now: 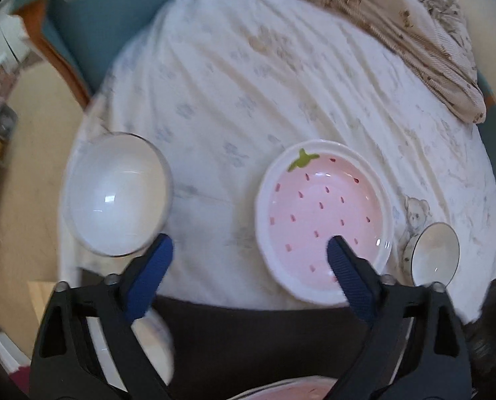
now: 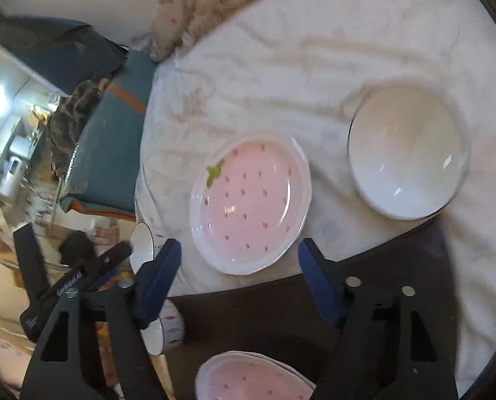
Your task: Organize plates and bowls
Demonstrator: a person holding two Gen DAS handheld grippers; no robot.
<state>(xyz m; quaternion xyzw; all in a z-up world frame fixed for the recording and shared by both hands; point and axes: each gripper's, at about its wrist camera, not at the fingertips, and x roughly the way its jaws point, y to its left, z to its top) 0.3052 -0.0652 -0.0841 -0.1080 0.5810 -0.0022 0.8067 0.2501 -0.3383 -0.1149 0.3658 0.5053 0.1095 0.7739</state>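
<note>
Left tool (image 1: 249, 253): black frame, blue ribbed pads, jaws standing wide with nothing between them. It hangs over the near edge of a white printed bedsheet (image 1: 248, 83), pointing steeply down. Its right pad overlaps, in view, the near side of a pink strawberry-patterned ceramic plate with a white scalloped rim (image 1: 321, 220); contact cannot be told. Its left pad lies just beside the lower rim of a plain white round bowl (image 1: 116, 193), which sits at the sheet's left edge.

Right tool (image 2: 239, 256): same build, jaws wide, empty. The strawberry plate (image 2: 251, 206) lies on the sheet just beyond the gap between its pads, apart from both. The white bowl (image 2: 407, 153) sits to the right of the plate in this view, well apart from it.

A dark brown cloth (image 1: 248, 340) lies under both tools at the near edge of the sheet. On it, at the bottom of the right wrist view, is a second pink strawberry plate (image 2: 248, 380), seemingly on top of another. A small white bowl with a dark rim line (image 1: 434, 253) stands tilted to the right of the plate in the left view. A small patterned cup (image 2: 169, 330) sits behind the right tool's left finger. A beige patterned blanket (image 1: 414, 33) is bunched at the sheet's far side.
</note>
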